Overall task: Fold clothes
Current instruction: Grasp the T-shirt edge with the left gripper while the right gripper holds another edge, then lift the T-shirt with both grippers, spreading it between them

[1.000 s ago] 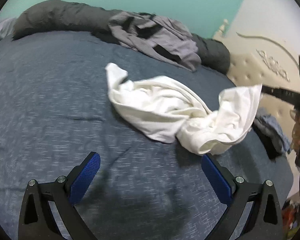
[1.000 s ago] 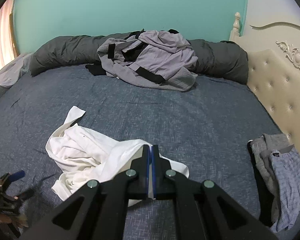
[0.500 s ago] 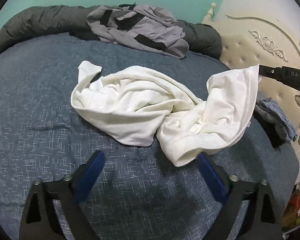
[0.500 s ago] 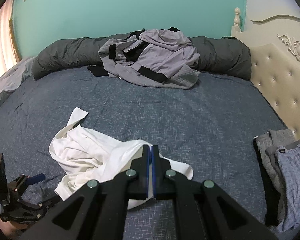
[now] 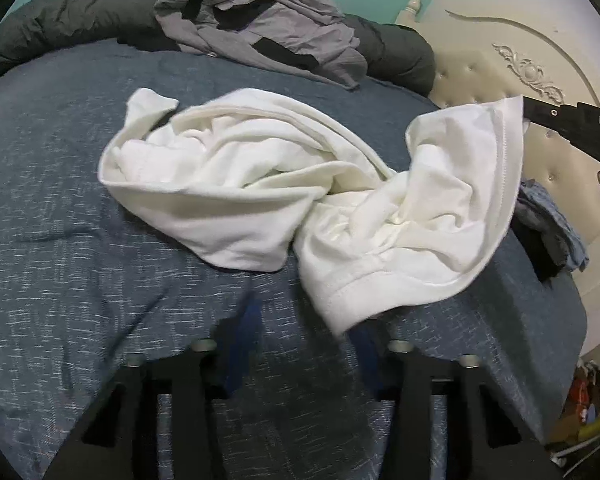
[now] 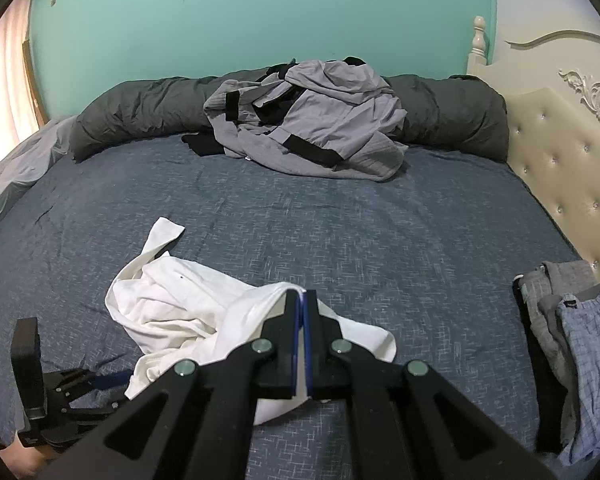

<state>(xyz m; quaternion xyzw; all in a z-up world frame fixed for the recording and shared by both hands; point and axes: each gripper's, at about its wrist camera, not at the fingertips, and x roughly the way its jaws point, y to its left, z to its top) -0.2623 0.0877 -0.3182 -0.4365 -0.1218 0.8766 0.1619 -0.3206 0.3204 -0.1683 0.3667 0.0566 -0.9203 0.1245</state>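
Note:
A crumpled white garment [image 5: 260, 184] lies on the blue bedsheet [image 5: 80, 260]. My left gripper [image 5: 304, 332] sits low at the garment's near hem. Its jaws are closing, blurred, still apart, and the hem's tip [image 5: 340, 320] hangs at the right finger without being pinched. In the right wrist view my right gripper [image 6: 302, 300] is shut on an edge of the white garment [image 6: 172, 312] and holds that corner lifted off the bed. The left wrist view shows the right gripper [image 5: 528, 110] at the raised corner. The left gripper [image 6: 112, 380] also appears in the right wrist view, at lower left.
A grey and black heap of clothes [image 6: 308, 132] lies against a dark rolled duvet [image 6: 140, 108] at the far side. Folded grey and checked clothes [image 6: 568, 320] are stacked at the right edge beside the cream tufted headboard [image 6: 560, 152]. A teal wall stands behind.
My left gripper has come in toward the garment's near hem and its jaws have narrowed from wide apart. The right gripper keeps its hold in the same place.

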